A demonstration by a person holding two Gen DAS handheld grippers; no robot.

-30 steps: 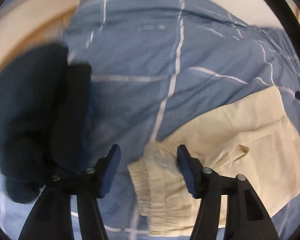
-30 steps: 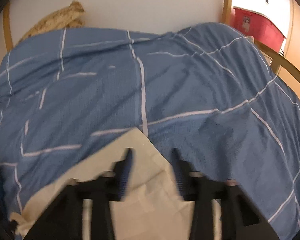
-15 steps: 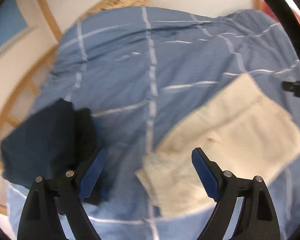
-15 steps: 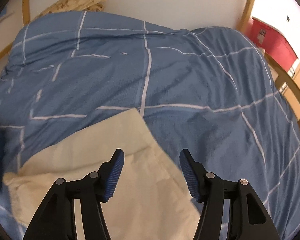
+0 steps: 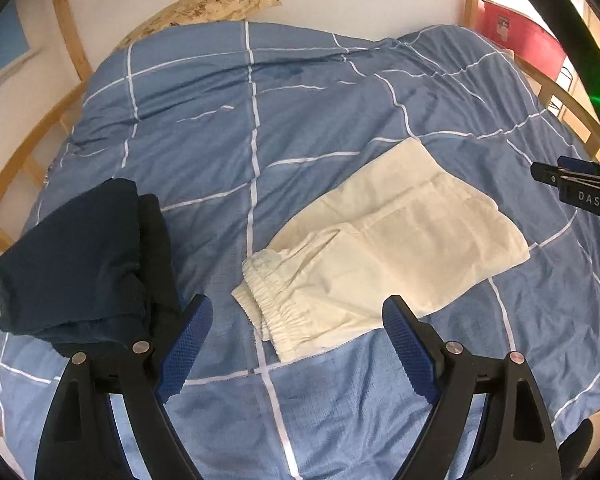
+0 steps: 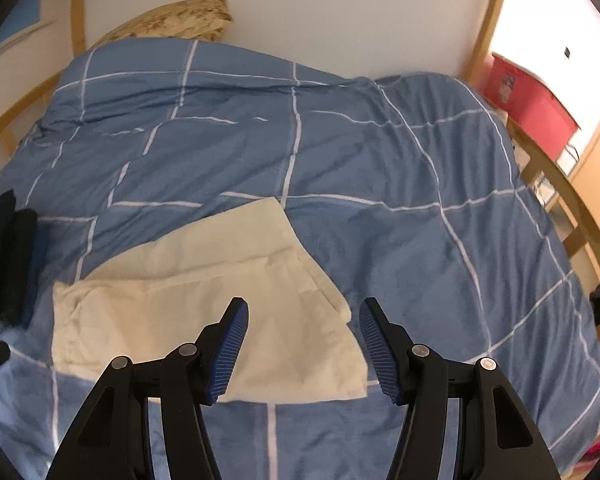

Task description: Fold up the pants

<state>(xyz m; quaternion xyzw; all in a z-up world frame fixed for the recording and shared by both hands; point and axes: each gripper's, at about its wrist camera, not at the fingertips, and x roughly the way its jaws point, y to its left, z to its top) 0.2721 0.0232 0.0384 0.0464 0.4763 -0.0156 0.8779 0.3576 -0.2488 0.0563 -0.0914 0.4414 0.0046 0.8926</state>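
Since the cream pants (image 5: pixel 384 252) are already seen lying folded into a compact rectangle on the blue checked duvet (image 5: pixel 260 128), the fold is judged to be done or nearly done, and nothing is held at this moment. The left tongs (image 5: pixel 296 344) are spread wide, empty, above the elastic waistband end; the right tongs (image 6: pixel 302 344) are likewise parted and empty, above the opposite corner of the pants. If a further fold is wanted, both short ends would have to be pinched and one brought over the other; otherwise the bundle is probably to be lifted and moved beside the dark folded garment (image 5: pixel 84 256), which lies on the bed to the left, apart from the pants. Little is found in the way: the duvet around the pants is bare though wrinkled. A patterned pillow (image 5: pixel 204 8) is seen at the far edge against the wall, a wooden bed rail (image 6: pixel 560 184) along the right side, and a red bin (image 6: pixel 532 100) beyond it.
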